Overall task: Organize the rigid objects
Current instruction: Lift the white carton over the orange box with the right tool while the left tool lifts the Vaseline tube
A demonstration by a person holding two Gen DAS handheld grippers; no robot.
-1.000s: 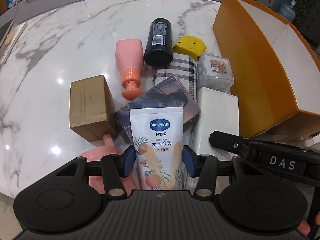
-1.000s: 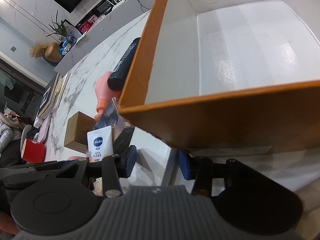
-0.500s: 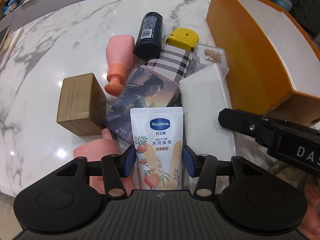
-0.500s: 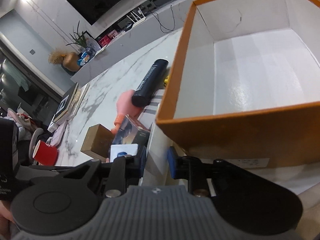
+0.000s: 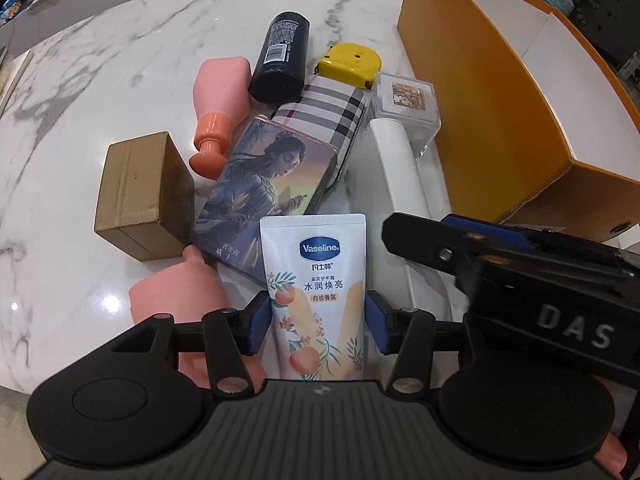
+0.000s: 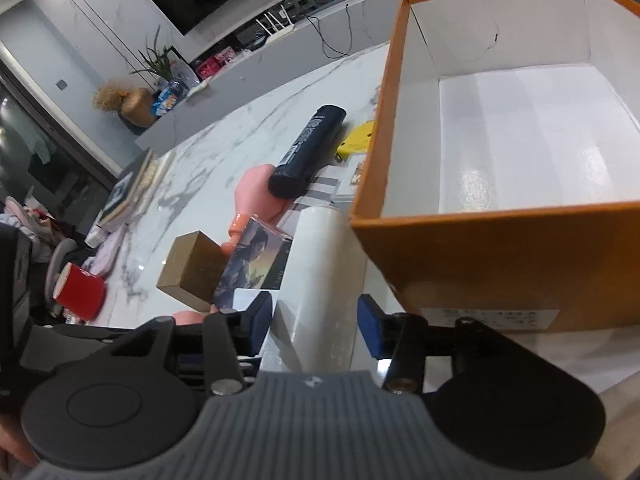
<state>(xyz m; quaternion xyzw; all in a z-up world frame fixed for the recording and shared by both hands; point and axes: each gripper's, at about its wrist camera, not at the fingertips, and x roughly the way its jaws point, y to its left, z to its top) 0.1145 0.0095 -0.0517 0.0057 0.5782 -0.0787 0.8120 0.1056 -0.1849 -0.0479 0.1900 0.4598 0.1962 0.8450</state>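
Observation:
My left gripper (image 5: 316,328) is shut on a white Vaseline tube (image 5: 316,280), held above the pile on the marble table (image 5: 100,60). My right gripper (image 6: 316,326) has its jaws opening, with the near end of a long white box (image 6: 324,264) between them; I see slim gaps at both pads. In the left wrist view one of the right gripper's fingers (image 5: 440,248) lies across that white box (image 5: 400,168). The orange box (image 6: 500,248) with its white inside stands open and bare just right of it.
The pile holds a black bottle (image 5: 280,60), pink bottle (image 5: 218,104), yellow tape measure (image 5: 350,64), plaid case (image 5: 328,116), picture box (image 5: 264,188), brown carton (image 5: 140,192) and clear box (image 5: 406,100). A second pink bottle (image 5: 176,296) lies under my left gripper. A red mug (image 6: 78,296) sits far left.
The right gripper's jaws closed almost fully, then spread again around the white box's end, and it swung further over the pile. The left gripper kept hold of the tube, hardly moving.

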